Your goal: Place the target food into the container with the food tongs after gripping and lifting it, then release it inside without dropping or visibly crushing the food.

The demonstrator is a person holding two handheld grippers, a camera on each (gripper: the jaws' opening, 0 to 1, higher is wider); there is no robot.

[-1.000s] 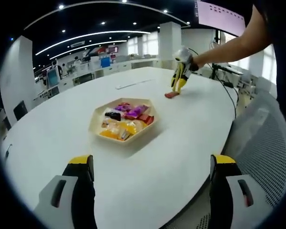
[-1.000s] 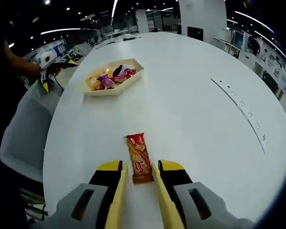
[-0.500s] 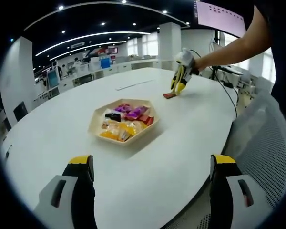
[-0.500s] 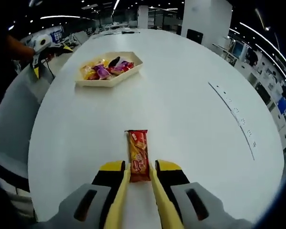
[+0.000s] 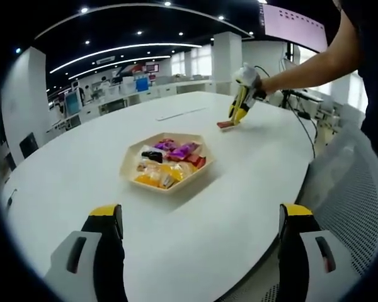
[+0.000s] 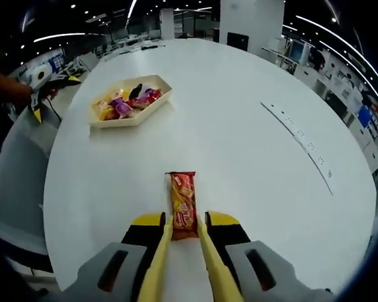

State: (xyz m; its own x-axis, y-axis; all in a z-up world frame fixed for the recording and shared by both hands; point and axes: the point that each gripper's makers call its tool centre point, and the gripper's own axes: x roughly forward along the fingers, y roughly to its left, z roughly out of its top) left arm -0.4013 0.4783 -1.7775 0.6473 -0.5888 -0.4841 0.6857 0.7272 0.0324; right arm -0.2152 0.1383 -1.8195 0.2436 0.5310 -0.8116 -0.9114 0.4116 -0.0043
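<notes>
Right gripper (image 6: 184,228) low over the white tabletop (image 6: 252,163), yellow tongs pinching the near end of a red snack bar (image 6: 183,202) lying flat. Well apart from the tray (image 6: 127,100) full of wrapped snacks. Left gripper (image 5: 198,217) spread wide, holding nothing, facing the tray.
</notes>
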